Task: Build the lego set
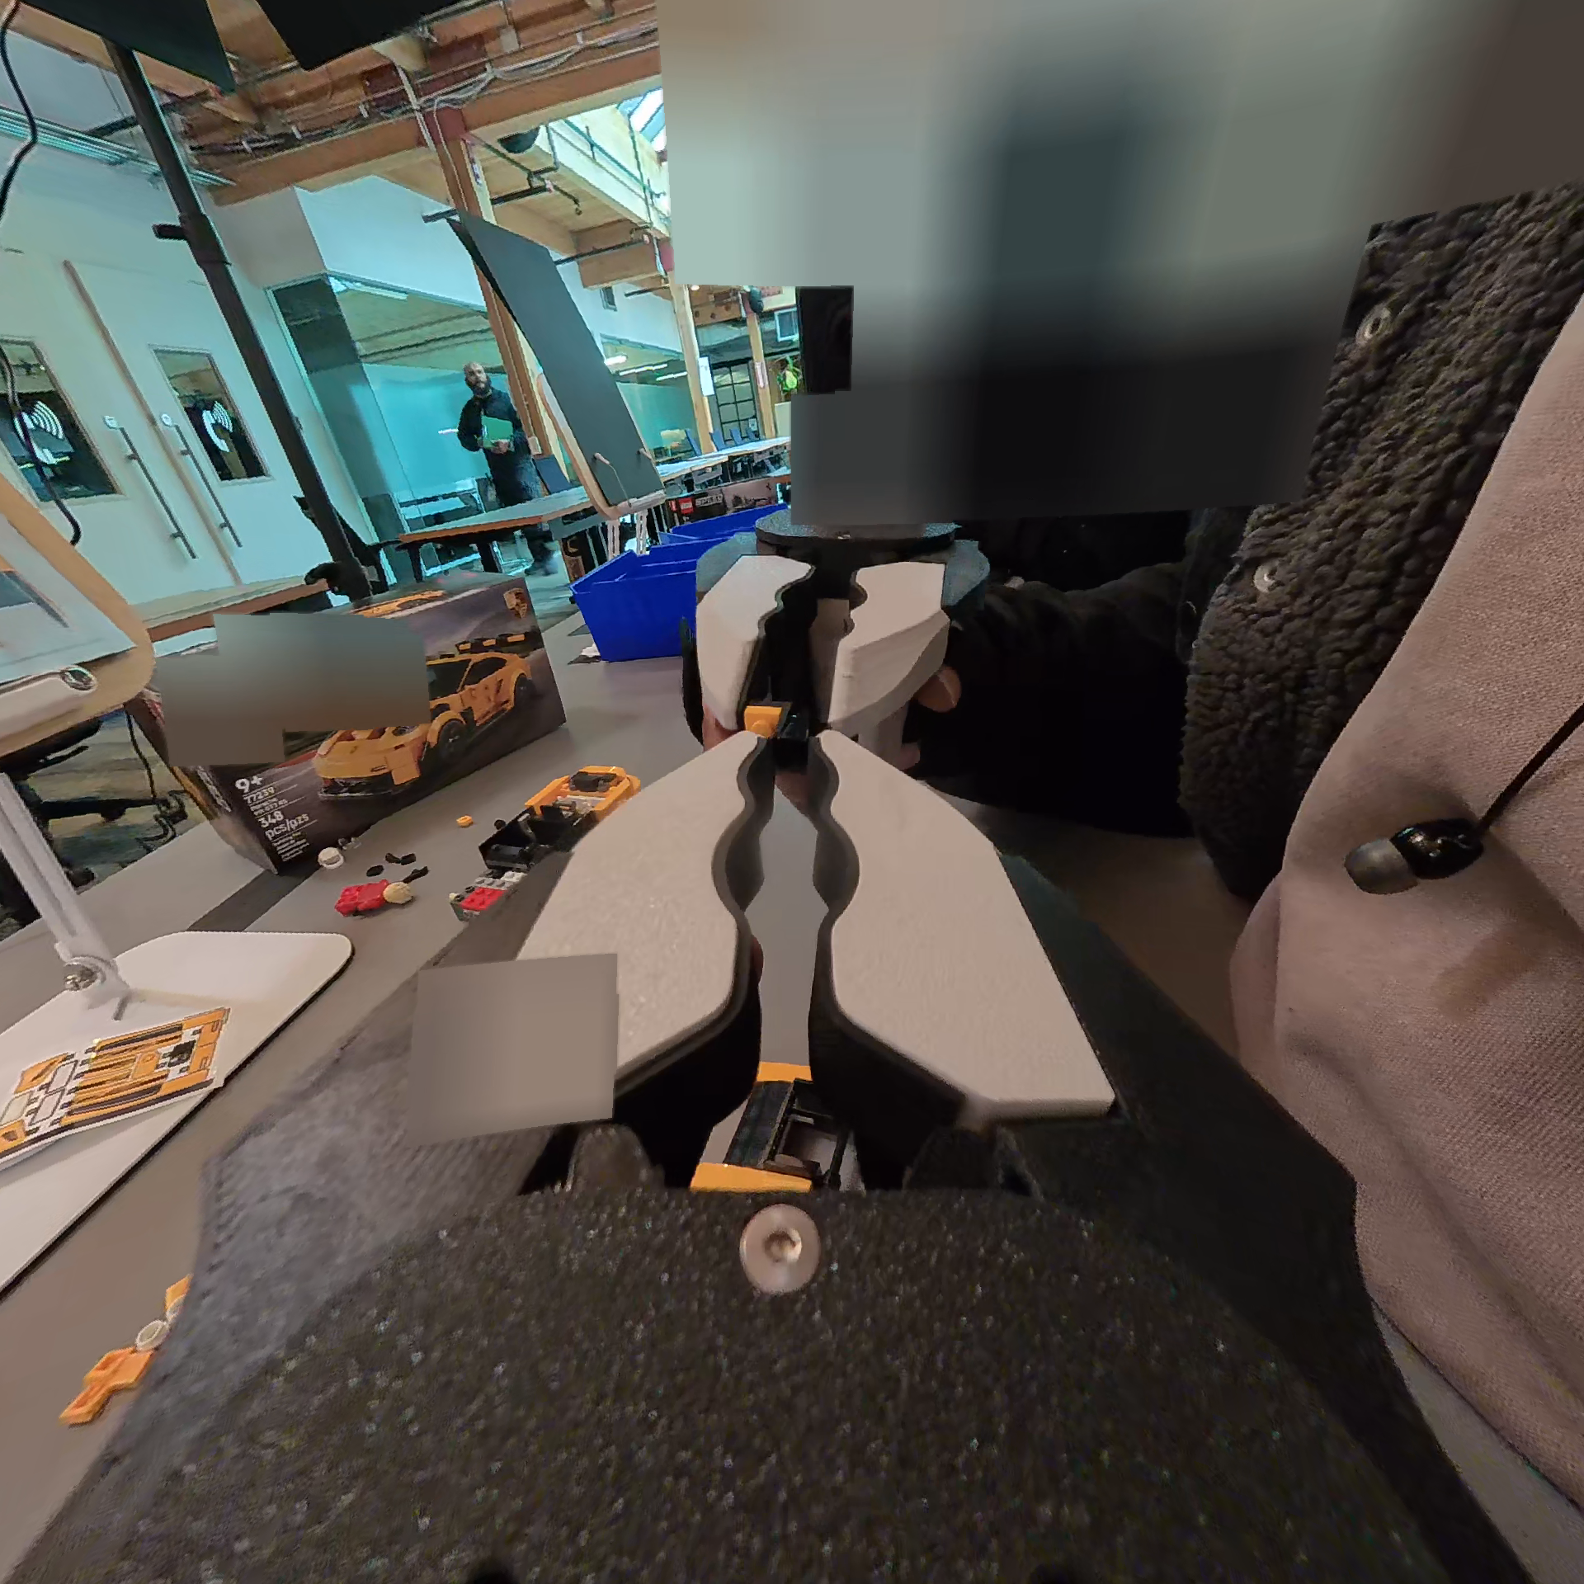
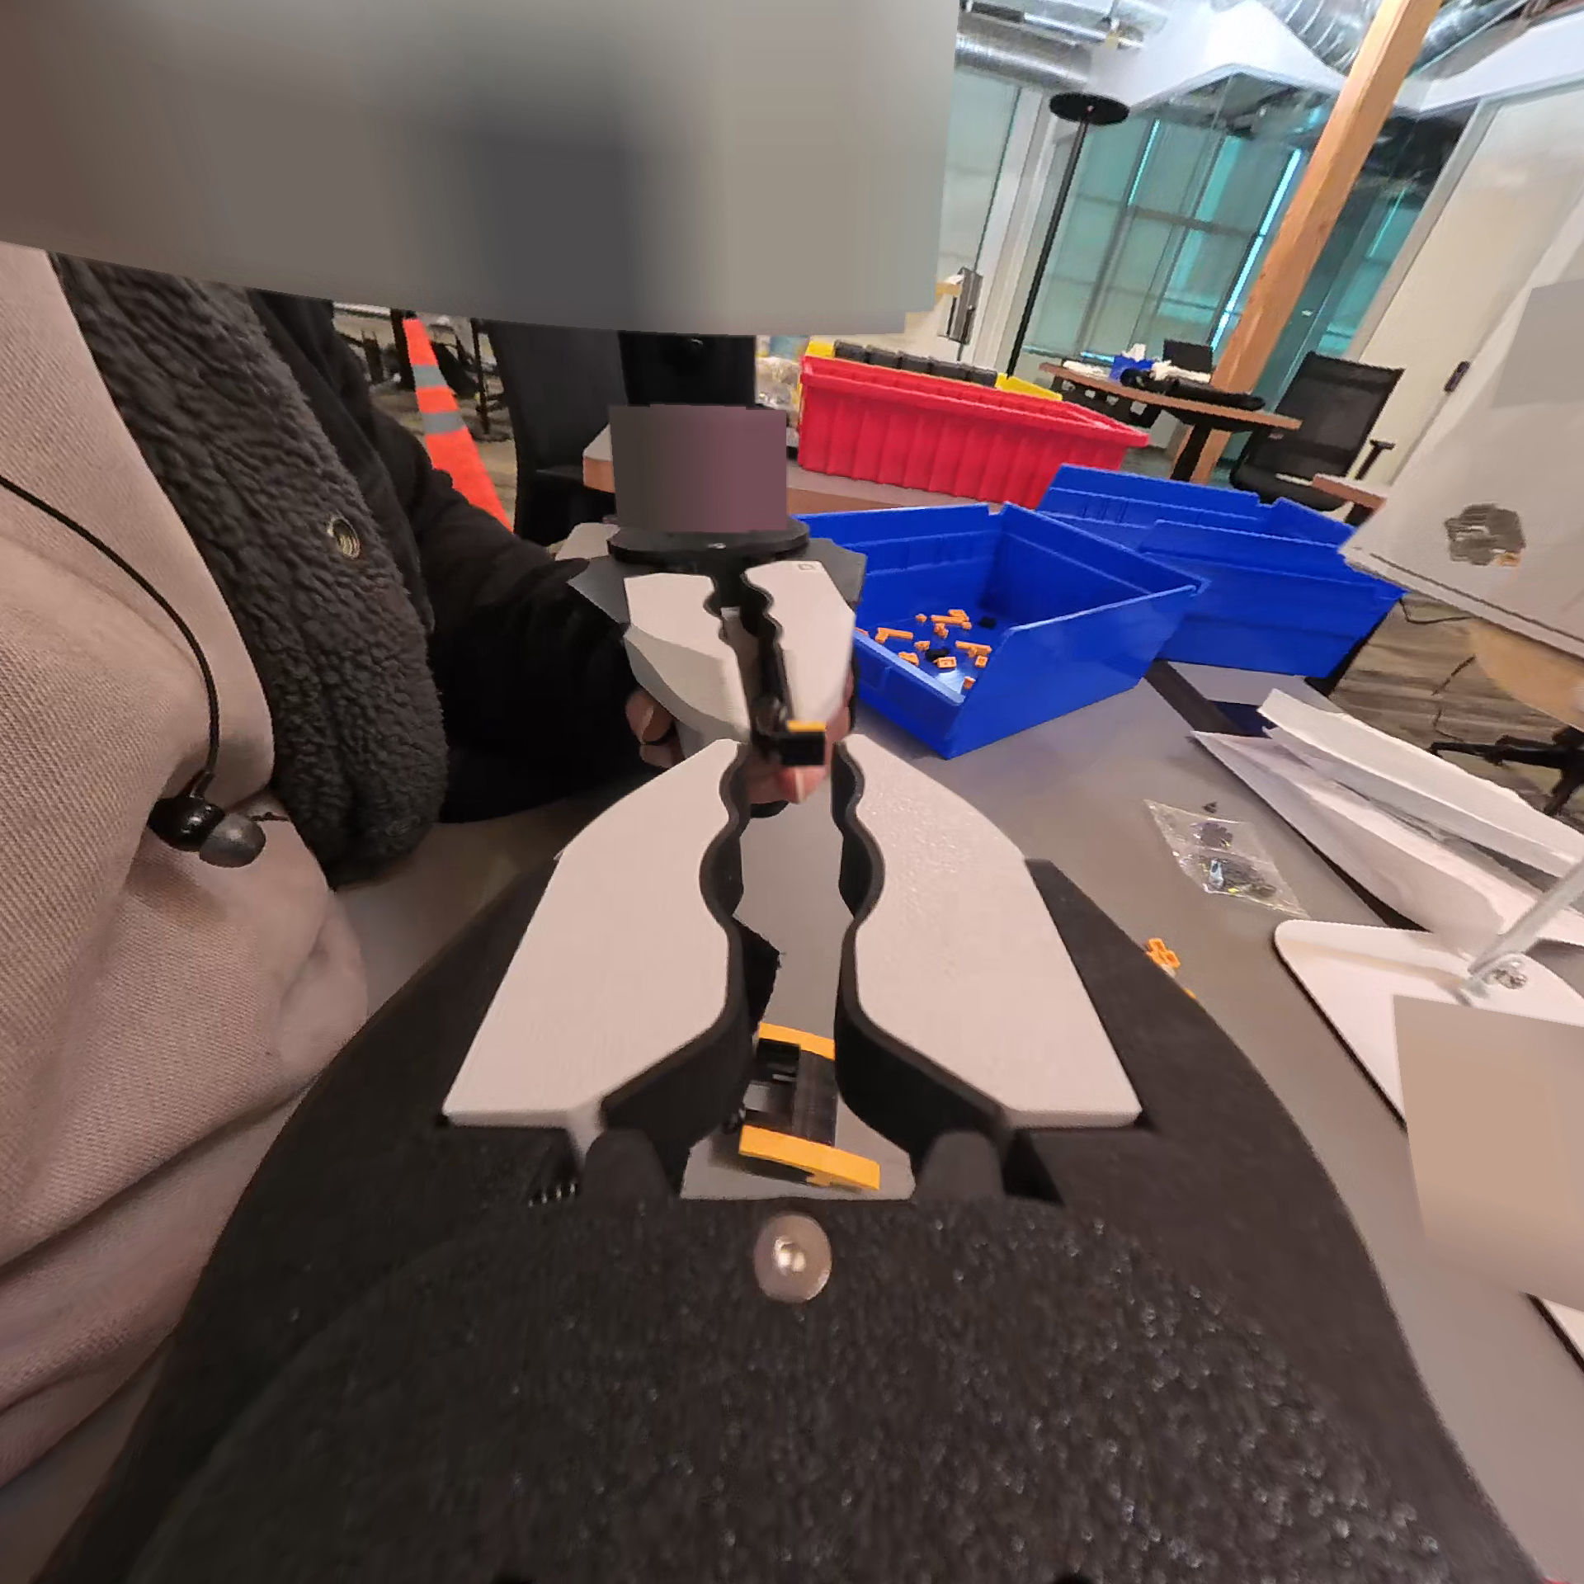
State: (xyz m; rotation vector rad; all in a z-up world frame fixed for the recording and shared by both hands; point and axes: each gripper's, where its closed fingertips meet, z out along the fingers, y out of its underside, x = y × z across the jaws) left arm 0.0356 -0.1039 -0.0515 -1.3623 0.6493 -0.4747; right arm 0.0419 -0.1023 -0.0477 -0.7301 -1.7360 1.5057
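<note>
Left gripper (image 1: 784, 744): held above the near edge of the grey table (image 2: 1071, 789), fingers drawn narrow. From the right wrist view its tips look closed on a small black lego piece with an orange top (image 2: 806, 744).

Right gripper (image 2: 793, 754): faces the left one tip to tip, with the same piece between its tips. Its fingers are narrow too, with a thin gap showing on either side of the piece. I cannot tell whether it is gripping.

A person's fleece jacket (image 1: 1337, 549) sits close behind both tools.

Table, left side:
- The partly built orange and black car (image 1: 561, 810) lies toward the middle.
- Loose red and black pieces (image 1: 377, 891) are near the car, on the side toward the near edge.
- The lego box (image 1: 386, 711) stands behind them, toward the far edge.
- A sticker sheet (image 1: 111, 1071) rests on a white stand base (image 1: 240, 960) by the left edge.
- An orange plate (image 1: 107, 1376) lies at the near edge.

Table, right side:
- A blue bin (image 2: 1054, 686) holding small orange and black parts sits toward the far edge.
- A second blue bin (image 2: 1269, 591) is behind it.
- A clear bag of small dark parts (image 2: 1221, 849) lies next to white paper sheets (image 2: 1406, 797).

A red bin (image 2: 943, 429) sits on another table beyond.
</note>
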